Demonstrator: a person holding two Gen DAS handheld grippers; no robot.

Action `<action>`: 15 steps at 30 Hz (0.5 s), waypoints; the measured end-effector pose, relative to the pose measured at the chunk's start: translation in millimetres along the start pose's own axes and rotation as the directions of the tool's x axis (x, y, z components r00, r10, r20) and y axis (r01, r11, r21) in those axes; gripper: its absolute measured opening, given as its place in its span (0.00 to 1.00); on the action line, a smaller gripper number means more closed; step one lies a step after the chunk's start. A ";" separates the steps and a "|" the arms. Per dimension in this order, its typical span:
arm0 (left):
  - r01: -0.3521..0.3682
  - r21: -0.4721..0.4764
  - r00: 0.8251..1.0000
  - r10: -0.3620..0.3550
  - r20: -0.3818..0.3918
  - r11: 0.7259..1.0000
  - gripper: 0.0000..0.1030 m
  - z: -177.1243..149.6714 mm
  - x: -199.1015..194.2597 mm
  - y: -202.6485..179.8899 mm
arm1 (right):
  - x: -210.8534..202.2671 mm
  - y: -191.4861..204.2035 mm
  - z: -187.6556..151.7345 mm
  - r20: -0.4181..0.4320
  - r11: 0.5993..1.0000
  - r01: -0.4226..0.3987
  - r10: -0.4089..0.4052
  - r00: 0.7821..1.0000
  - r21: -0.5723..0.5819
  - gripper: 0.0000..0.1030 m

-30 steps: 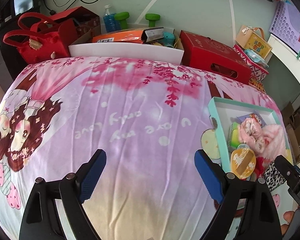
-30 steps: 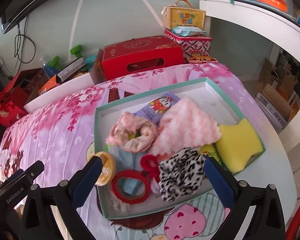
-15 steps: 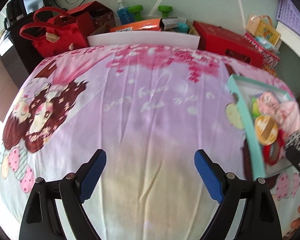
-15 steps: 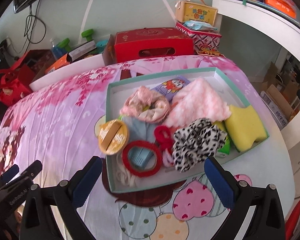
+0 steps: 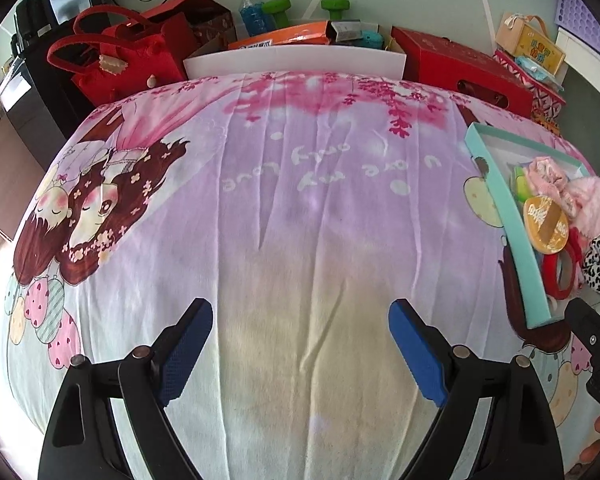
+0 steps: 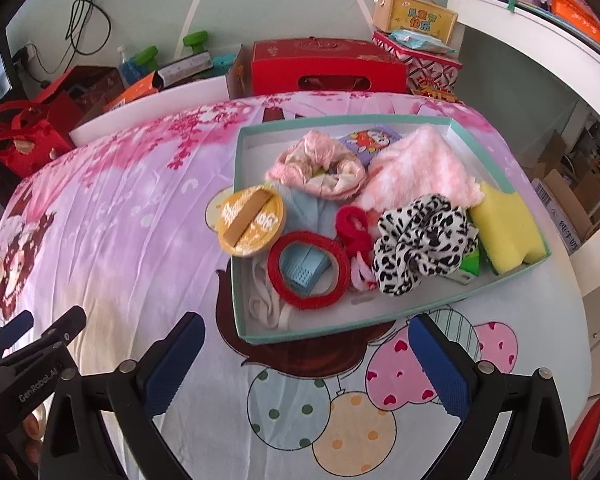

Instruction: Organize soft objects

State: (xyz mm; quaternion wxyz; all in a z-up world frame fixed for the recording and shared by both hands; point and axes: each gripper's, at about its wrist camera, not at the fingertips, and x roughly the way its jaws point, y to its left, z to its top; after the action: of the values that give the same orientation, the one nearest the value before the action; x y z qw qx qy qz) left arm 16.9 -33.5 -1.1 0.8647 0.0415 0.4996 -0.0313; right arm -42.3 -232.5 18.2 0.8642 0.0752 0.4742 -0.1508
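While both tools hang above the printed bedsheet [image 5: 300,208], you hold nothing: the left gripper [image 5: 300,350] has its blue pads spread wide over bare cloth, and the right gripper [image 6: 306,368] is equally wide, with only sheet between its pads.

The soft objects lie heaped in the teal-rimmed tray [image 6: 238,216] on the right part of the bed, just beyond the right gripper's tips. Near the tray's front sit a red fabric ring [image 6: 308,270] and a leopard-print scrunchie [image 6: 422,240]; behind them are a pink floral scrunchie [image 6: 316,166] and a pink fluffy cloth [image 6: 420,164]. A yellow sponge [image 6: 508,226] fills the right end. A round gold-lidded tin [image 6: 250,220] rests tilted over the tray's left rim.

Judged hazards from this position:
- The pieces overlap, so closing on the leopard-print scrunchie may also catch the small red scrunchie [image 6: 352,226] touching it, or drag the cloth underneath.
- The tin overhangs the rim; a nudge from either tool could tip it onto the sheet.
- The tray looks light and sits on soft bedding, so a downward push on one corner could tilt or slide it.
- The left gripper sits close at the right one's left side [image 6: 32,344]; reaching across risks a collision.
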 end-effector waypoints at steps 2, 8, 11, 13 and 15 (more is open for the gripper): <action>-0.002 -0.001 1.000 0.002 0.000 1.000 0.87 0.2 0.7 0.2 | 2.2 1.2 -1.5 -0.010 1.000 0.005 -0.005 1.000 -0.007 1.00; -0.004 0.012 1.000 0.004 -0.006 1.000 0.87 1.8 5.5 -2.3 | 5.2 1.6 -0.9 -0.004 1.000 0.006 -0.006 1.000 -0.022 1.00; -0.002 0.022 1.000 0.003 -0.009 1.000 0.87 2.5 7.8 -4.7 | 8.1 2.6 -0.8 -0.008 1.000 0.006 -0.006 1.000 -0.030 1.00; 0.001 0.028 1.000 0.000 -0.013 1.000 0.87 3.2 9.5 -6.3 | 10.2 2.8 0.0 -0.009 1.000 0.000 0.000 1.000 -0.031 1.00; 0.002 0.031 1.000 -0.001 -0.015 1.000 0.87 3.7 10.8 -7.3 | 12.1 2.6 0.4 -0.013 1.000 -0.001 0.001 1.000 -0.032 1.00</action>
State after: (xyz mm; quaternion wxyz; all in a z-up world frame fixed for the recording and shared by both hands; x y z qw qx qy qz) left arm 24.8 -41.2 -8.9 0.8601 0.0548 0.5057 -0.0395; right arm -35.0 -232.4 8.2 0.8623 0.0627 0.4820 -0.1424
